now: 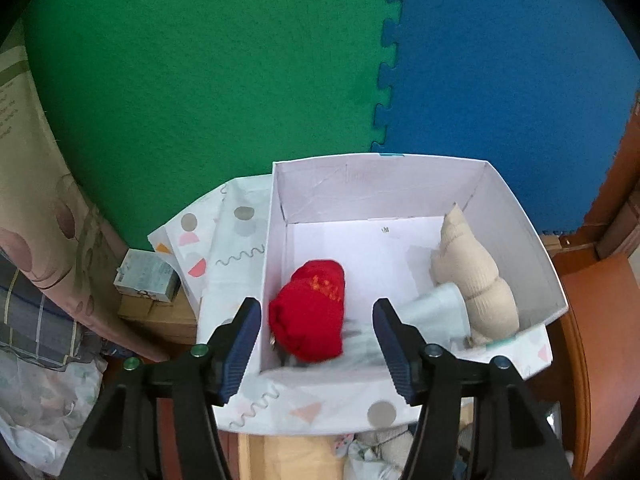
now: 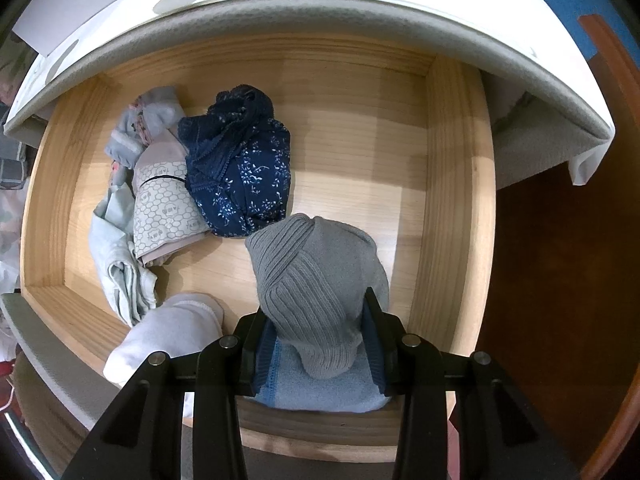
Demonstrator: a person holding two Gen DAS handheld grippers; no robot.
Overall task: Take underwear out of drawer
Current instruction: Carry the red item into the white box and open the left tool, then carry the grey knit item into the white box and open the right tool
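In the right wrist view, a wooden drawer (image 2: 456, 200) holds several folded garments. My right gripper (image 2: 316, 304) points down into it and is shut on a grey ribbed roll (image 2: 320, 264), with a light blue cloth (image 2: 320, 396) beneath. Navy floral underwear (image 2: 244, 168), a beige honeycomb-print piece (image 2: 168, 204) and a white roll (image 2: 172, 332) lie to the left. In the left wrist view, my left gripper (image 1: 317, 308) hangs open over a white box (image 1: 520, 220). A red roll (image 1: 308, 312) lies in the box below the fingers, untouched. A beige roll (image 1: 472, 276) lies at the box's right side.
A patterned lid or sheet (image 1: 224, 240) lies under and beside the box. Green (image 1: 200, 80) and blue (image 1: 520, 60) foam mats cover the floor beyond. A small carton (image 1: 146, 276) and a curtain (image 1: 40, 200) stand at left, brown wooden furniture (image 1: 592, 280) at right.
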